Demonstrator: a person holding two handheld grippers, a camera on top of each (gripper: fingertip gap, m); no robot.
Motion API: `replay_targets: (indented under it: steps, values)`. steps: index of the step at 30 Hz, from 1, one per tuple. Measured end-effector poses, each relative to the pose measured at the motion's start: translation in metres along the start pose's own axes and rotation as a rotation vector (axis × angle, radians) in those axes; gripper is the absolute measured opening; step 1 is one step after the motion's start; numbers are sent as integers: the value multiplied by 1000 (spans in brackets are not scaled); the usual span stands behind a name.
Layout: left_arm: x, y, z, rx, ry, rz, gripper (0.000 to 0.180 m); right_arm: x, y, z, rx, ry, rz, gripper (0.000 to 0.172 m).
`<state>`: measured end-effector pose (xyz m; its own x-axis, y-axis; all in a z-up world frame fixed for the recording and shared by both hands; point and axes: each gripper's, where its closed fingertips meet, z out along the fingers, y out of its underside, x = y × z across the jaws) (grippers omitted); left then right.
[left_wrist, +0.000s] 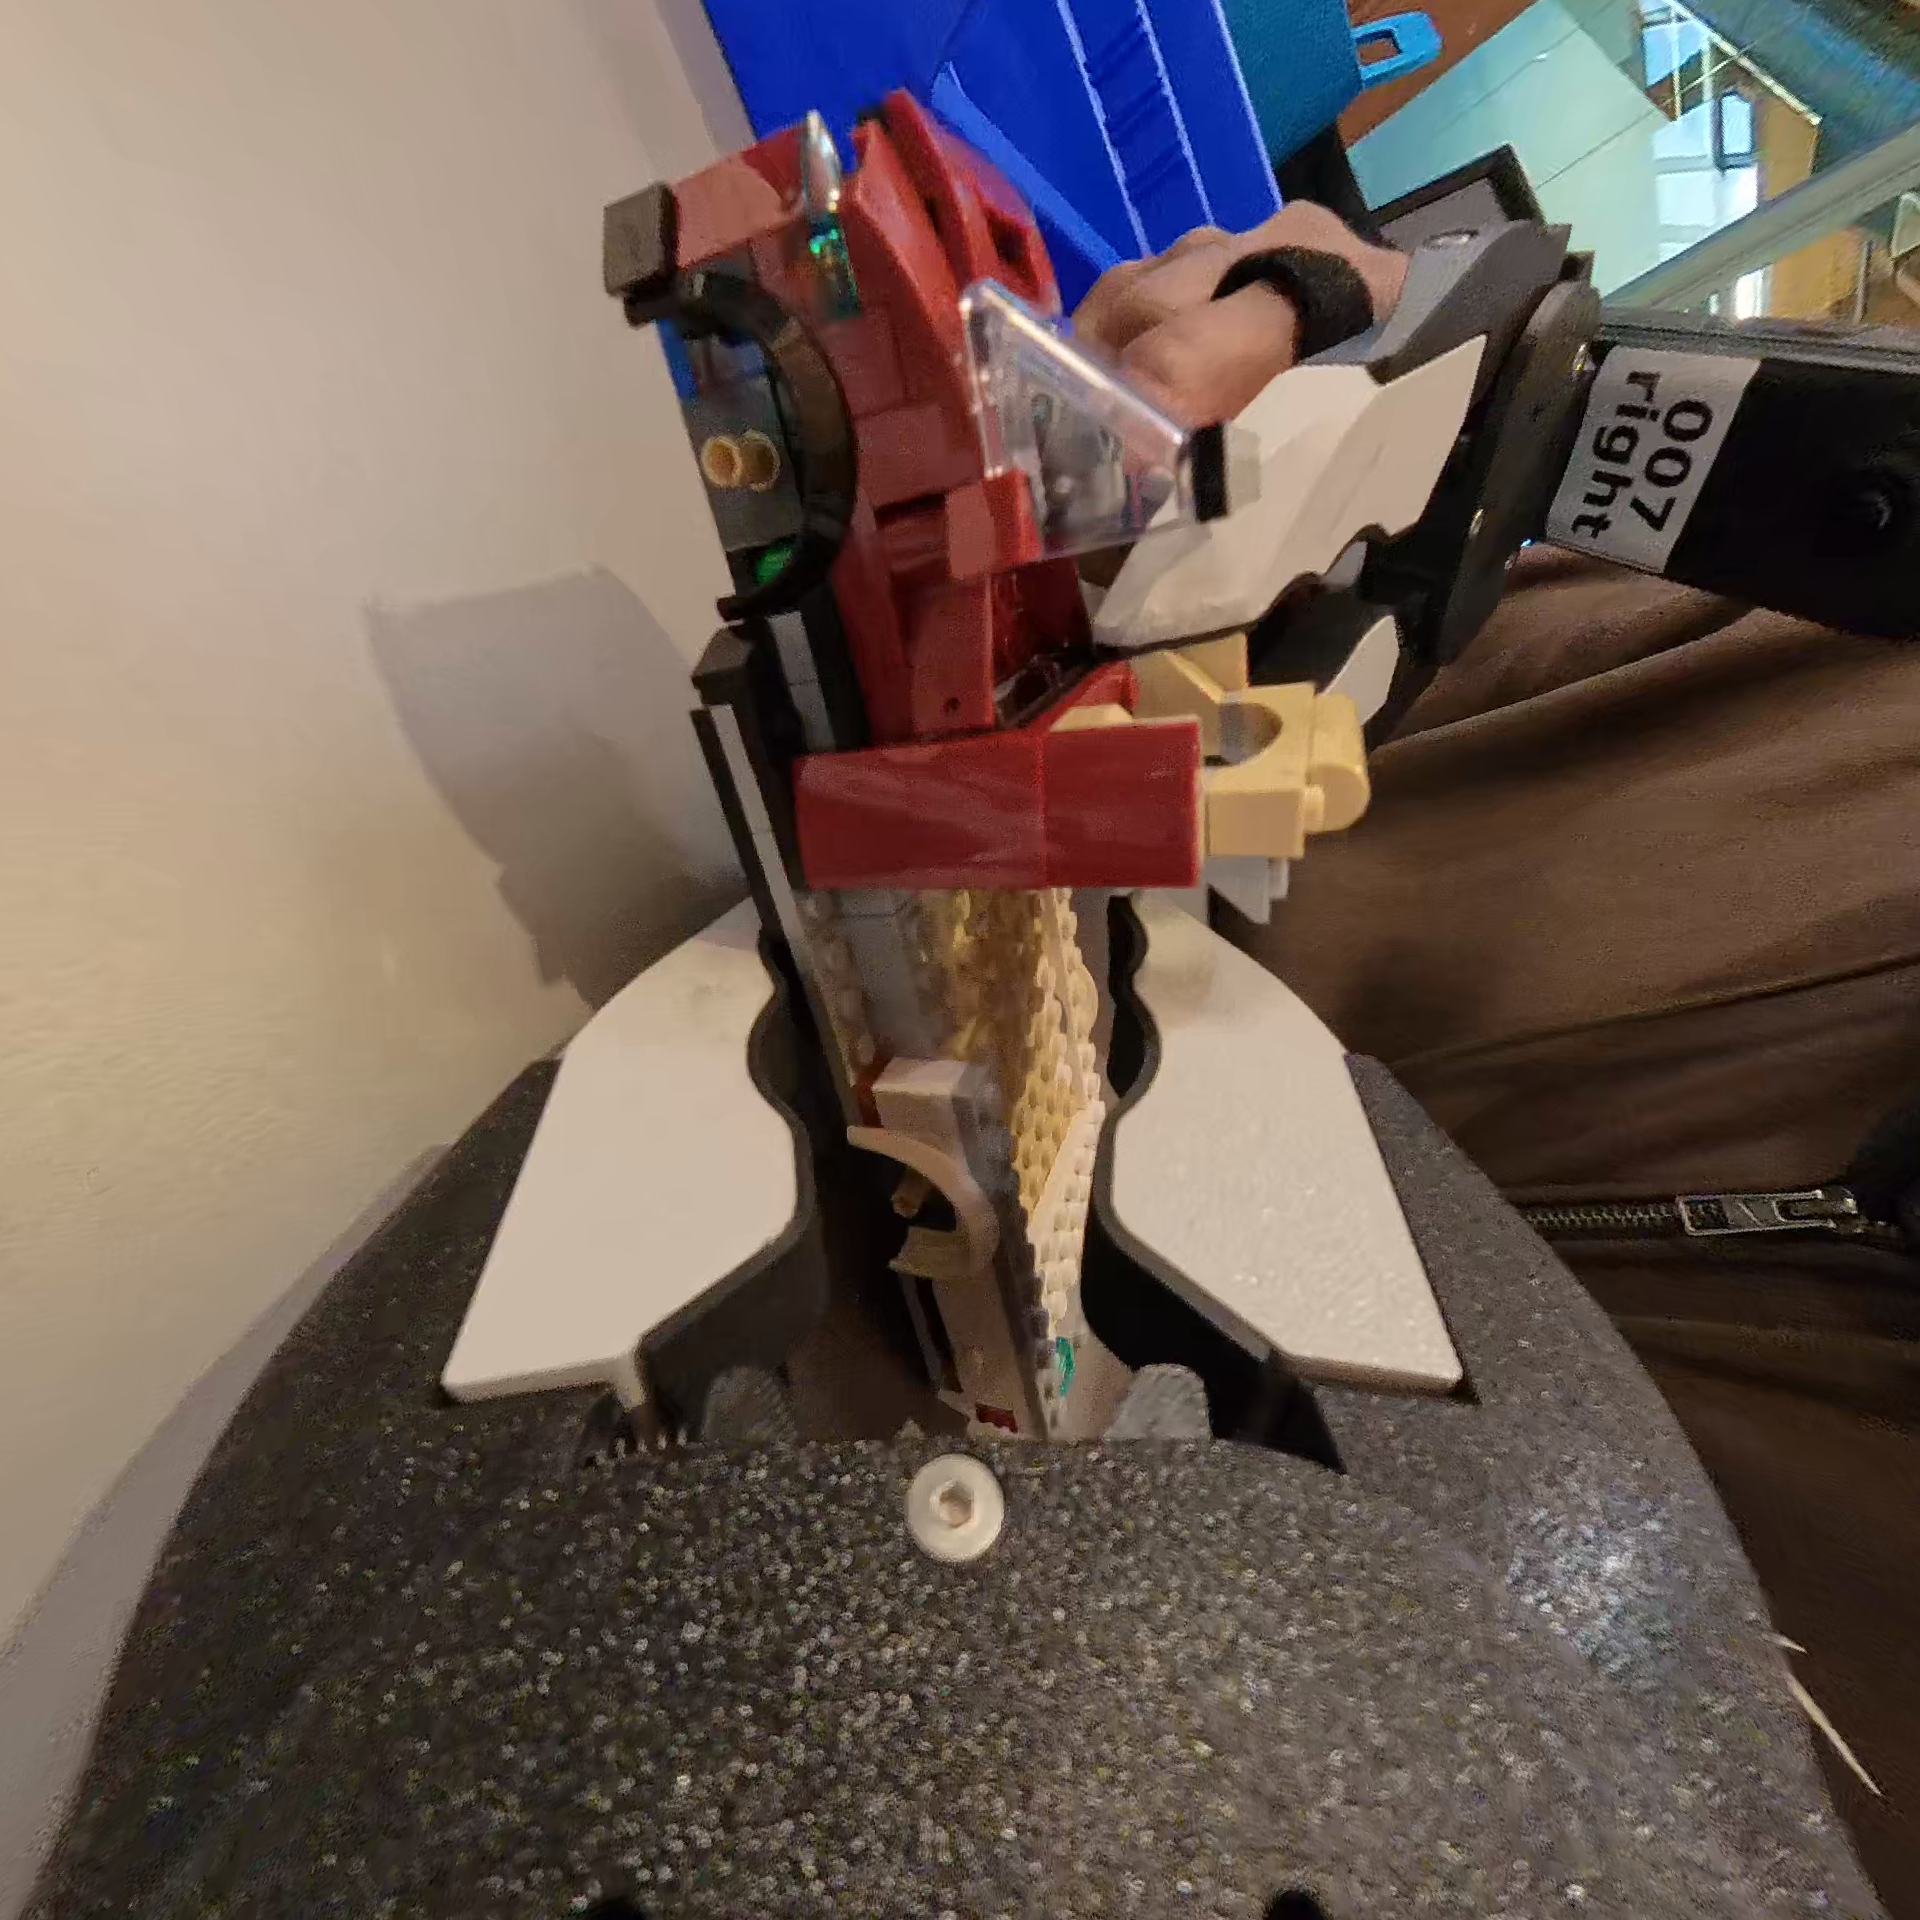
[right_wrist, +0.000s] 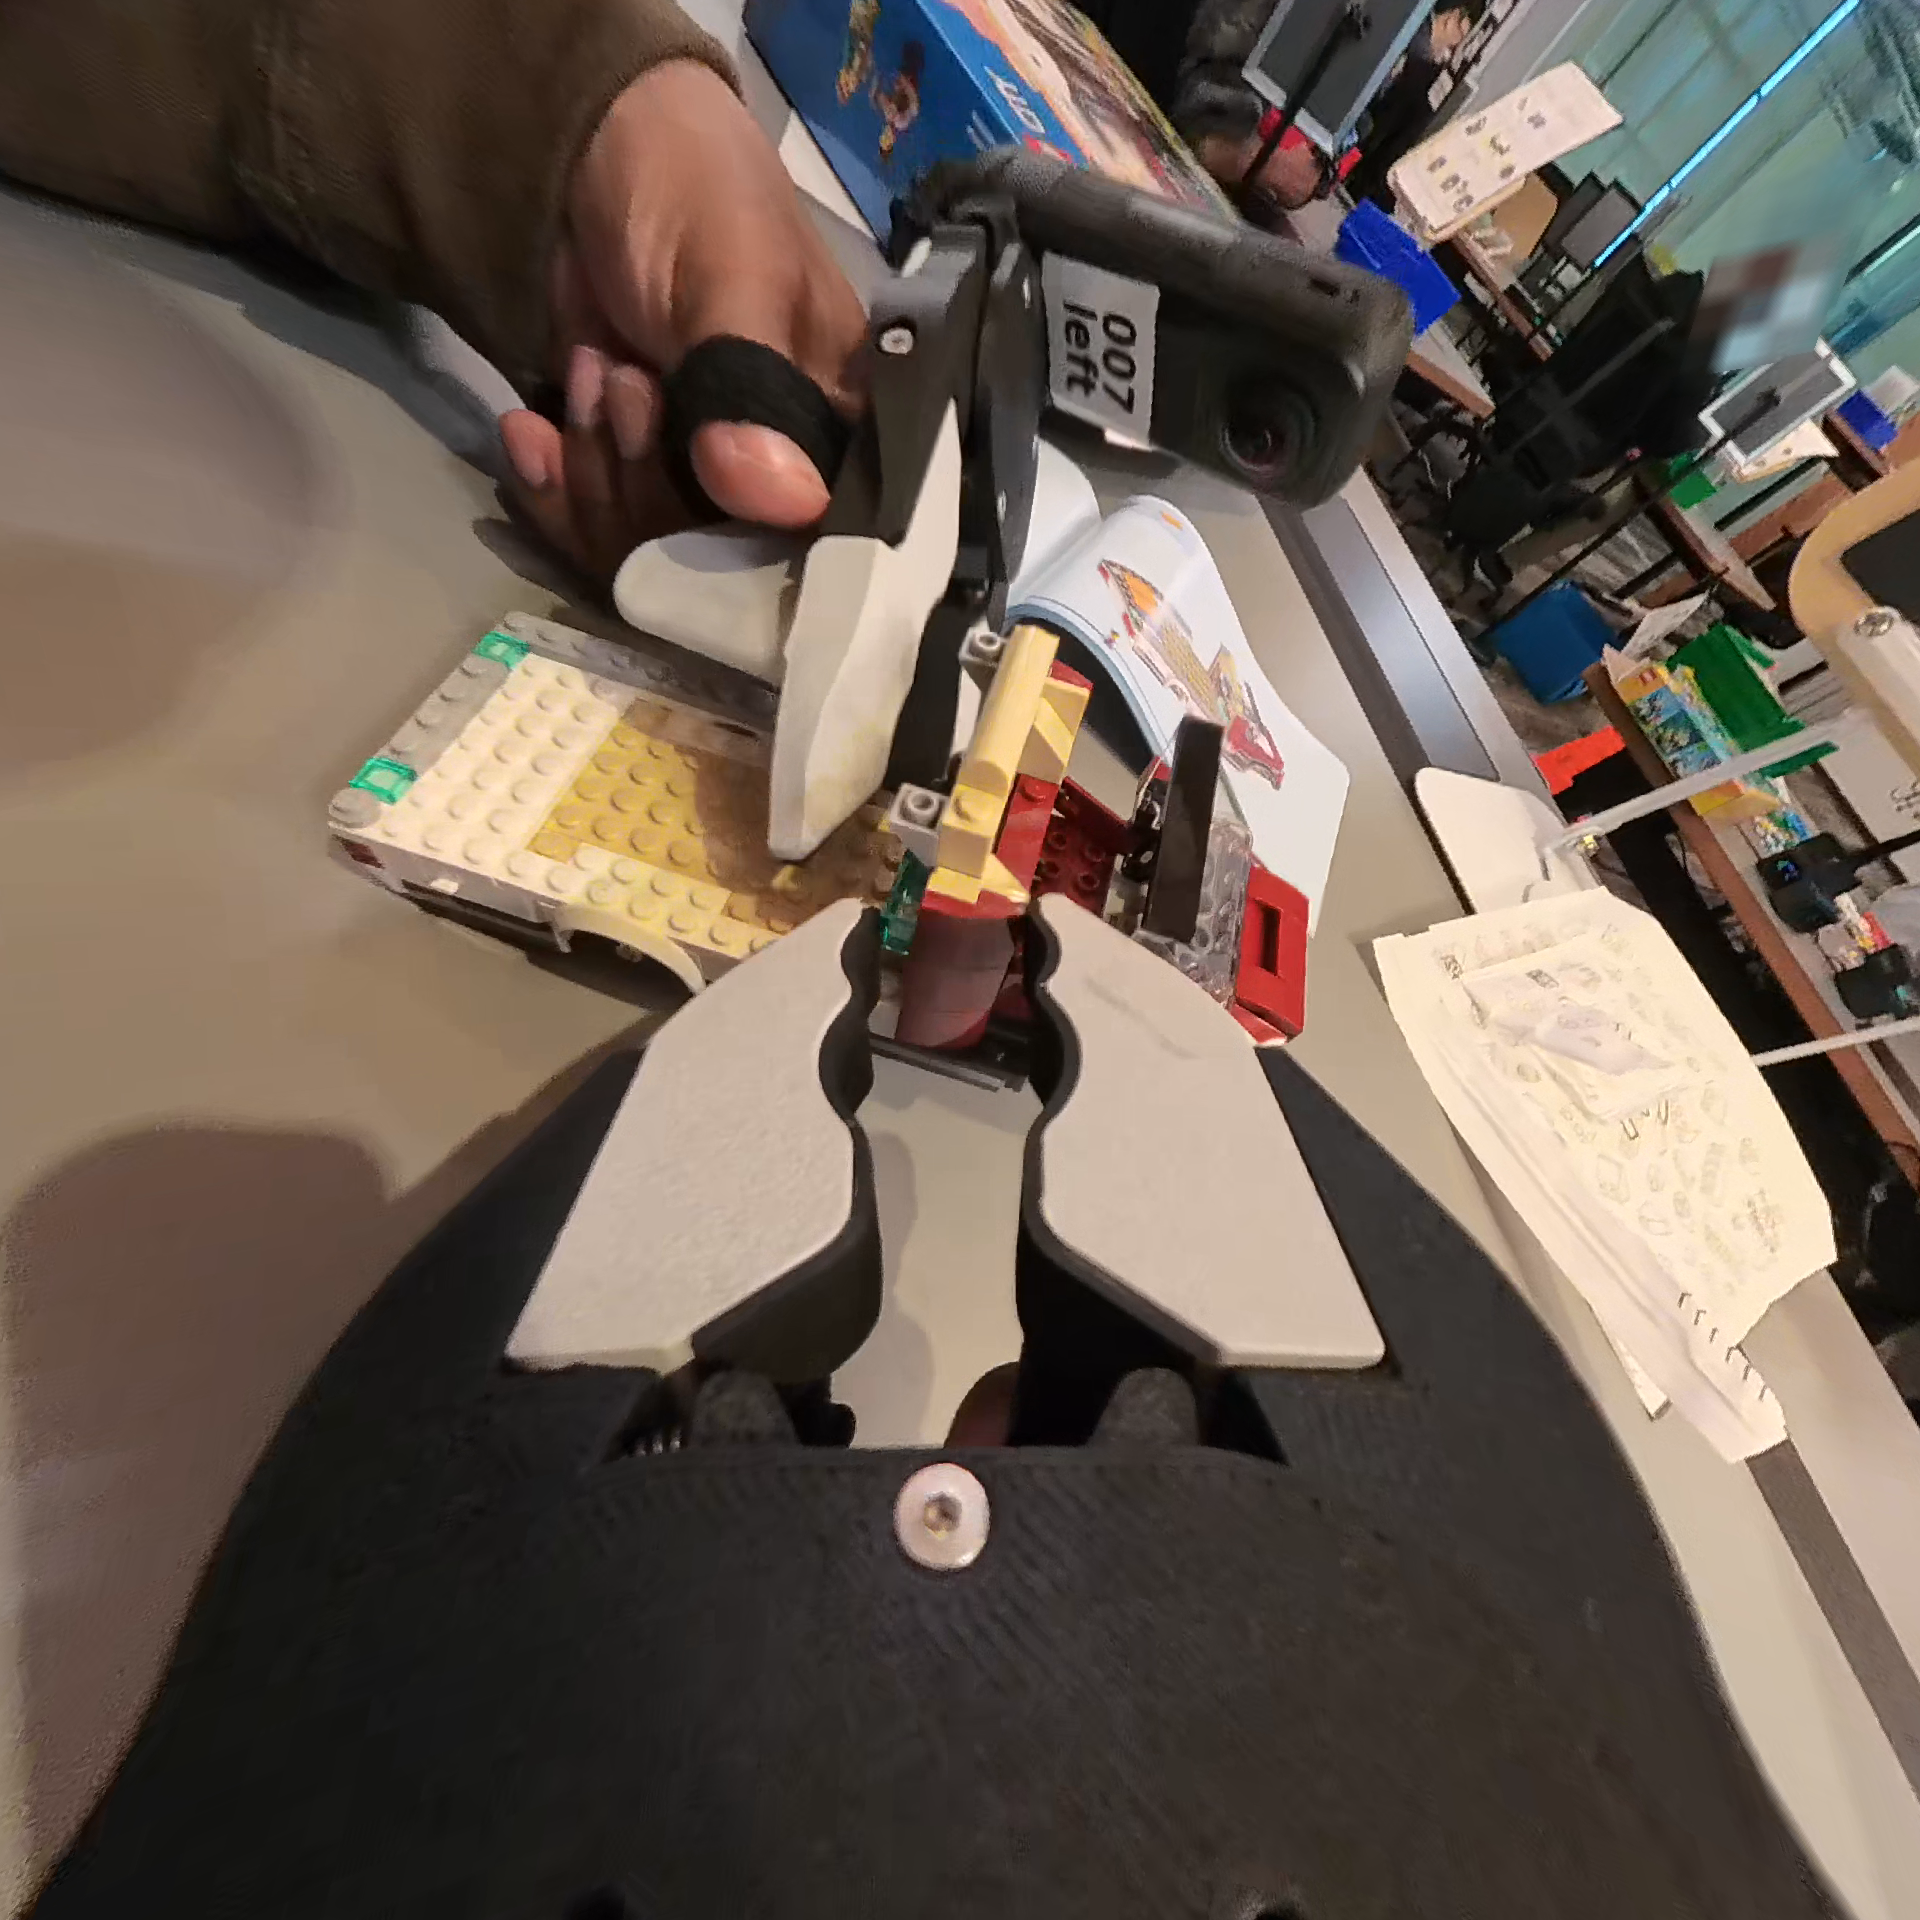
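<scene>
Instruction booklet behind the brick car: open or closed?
Open. In the right wrist view the booklet lies on the table behind the brick car, its pages spread and arched, printed pictures facing up.

Soft, even indoor light, faint shadows on the pale grey desk (right_wrist: 156, 935), motion blur mid-frame, strong fisheye bending at edges, far room hazy.

A pale grey table (right_wrist: 208, 935) fills the near ground, with a plain cream wall (left_wrist: 260, 520) rising close on the left. Far right, rows of desks (right_wrist: 1714, 644) carry blue bins (right_wrist: 1392, 260), monitors and coloured boxes. Tall glass panels (right_wrist: 1766, 135) with a teal tint line the far side, letting daylight in.
</scene>
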<state>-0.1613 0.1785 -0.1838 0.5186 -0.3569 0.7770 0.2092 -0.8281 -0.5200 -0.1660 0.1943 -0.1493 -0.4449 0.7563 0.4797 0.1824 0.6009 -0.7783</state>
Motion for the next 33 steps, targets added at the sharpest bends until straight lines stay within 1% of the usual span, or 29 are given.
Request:
replay_targets:
  steps: [2, 5, 10, 16, 21, 25, 27, 30, 33]
  values:
    - [2, 0, 0, 2, 18, -11, 56, -1, -3, -1, 19, -4, -4, 26]
    - [5, 2, 1, -5, 55, -32, 47, 0, -11, -4, 65, -14, 24, 26]
    - [11, 1, 0, 5, 109, -49, 42, 4, -15, -9, 100, -12, 32, 26]
    - [31, -12, -9, 100, 275, -51, 32, 10, -30, -20, 199, 13, 25, 25]
    - [56, -13, -13, 125, 431, 1, 36, 8, -48, -34, 309, 18, -16, 26]
    - [71, -12, -17, 129, 540, 2, 39, 7, -55, -41, 365, 9, -33, 26]
    - [73, -11, -14, 118, 554, -30, 42, 5, -56, -43, 372, 3, -46, 26]
    - [69, -6, -2, 74, 511, -82, 46, 1, -53, -41, 365, -4, -87, 26]
    - [64, -5, -1, 67, 475, -89, 37, 0, -53, -40, 363, -6, -97, 26]
